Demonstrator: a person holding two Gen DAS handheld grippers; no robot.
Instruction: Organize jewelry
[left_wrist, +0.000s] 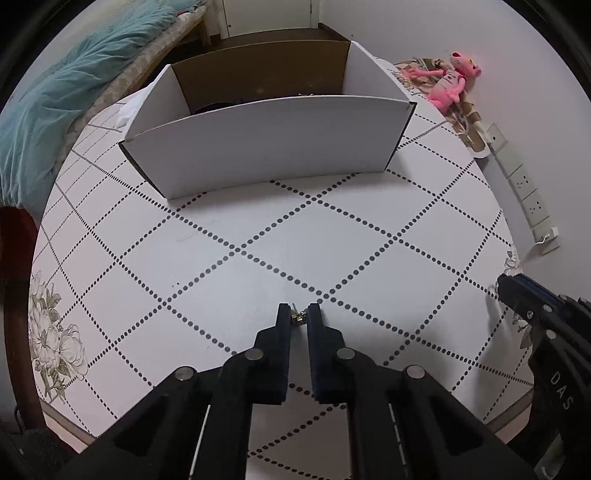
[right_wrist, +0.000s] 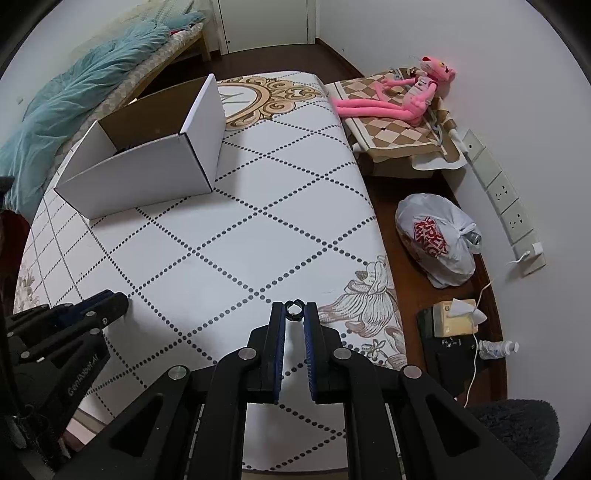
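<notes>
My left gripper (left_wrist: 299, 316) is shut on a small metallic jewelry piece (left_wrist: 297, 317), held between its fingertips just above the white dotted tablecloth (left_wrist: 258, 258). My right gripper (right_wrist: 294, 310) is shut on a small black ring (right_wrist: 294, 308) at its fingertips, over the table's front right part. A white cardboard box (left_wrist: 266, 147) with a brown inside stands open at the far side of the table; it also shows in the right wrist view (right_wrist: 147, 166), with something dark on its floor. The right gripper shows at the right edge of the left wrist view (left_wrist: 517, 299). The left gripper shows low at the left in the right wrist view (right_wrist: 110, 302).
A pink plush toy (right_wrist: 406, 96) lies on a checkered cloth by the wall. A white plastic bag (right_wrist: 436, 236), a tissue box (right_wrist: 454, 317) and a small bottle (right_wrist: 498, 347) sit on the brown shelf right of the table. A bed with a teal blanket (left_wrist: 55, 110) is at the left.
</notes>
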